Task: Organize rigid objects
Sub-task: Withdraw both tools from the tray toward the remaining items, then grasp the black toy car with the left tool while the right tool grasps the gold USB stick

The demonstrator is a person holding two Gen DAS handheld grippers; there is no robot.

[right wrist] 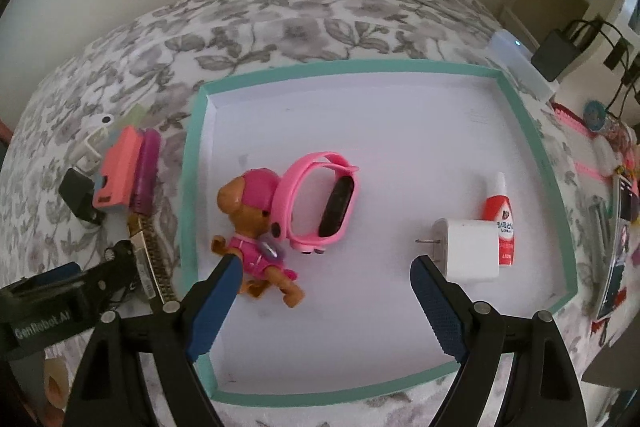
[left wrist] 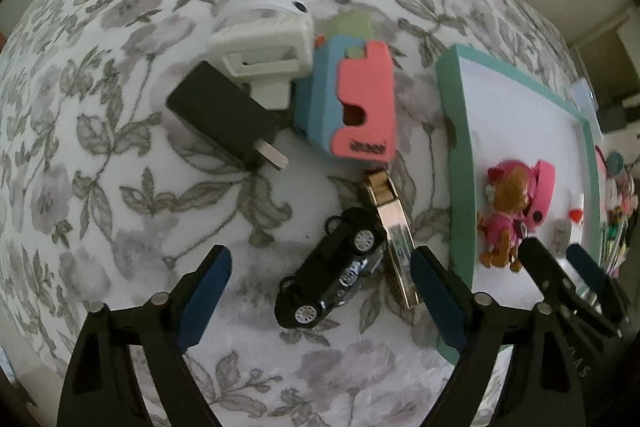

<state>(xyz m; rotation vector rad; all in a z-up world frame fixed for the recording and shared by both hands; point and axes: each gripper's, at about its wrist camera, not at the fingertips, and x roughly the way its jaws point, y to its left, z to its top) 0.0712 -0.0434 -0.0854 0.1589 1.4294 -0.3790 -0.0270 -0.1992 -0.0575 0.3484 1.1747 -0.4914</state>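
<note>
Floral bedspread (left wrist: 120, 147). Left gripper (left wrist: 320, 291) points steeply down over black toy car (left wrist: 332, 271), tongs apart; right gripper (right wrist: 324, 303) tilts down over teal tray (right wrist: 192, 147), tongs apart, empty.

Tray (right wrist: 556, 187) floor bare at back and front; dog figure (right wrist: 256, 239), pink watch (right wrist: 320, 199), white charger (right wrist: 468, 251) crowd middle. Toy car (left wrist: 336, 279) leans against gold clip (left wrist: 394, 239), tray wall just beside.

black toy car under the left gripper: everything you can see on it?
The black toy car is a small glossy model, plastic or die-cast by its look, with silver spoked wheels. It lies tipped on its side on the floral cloth, wheels and chrome underside facing the camera, outside the teal tray. Its upper end rests against a gold-edged rectangular bar. It sits between the open left gripper fingers, untouched.
</note>
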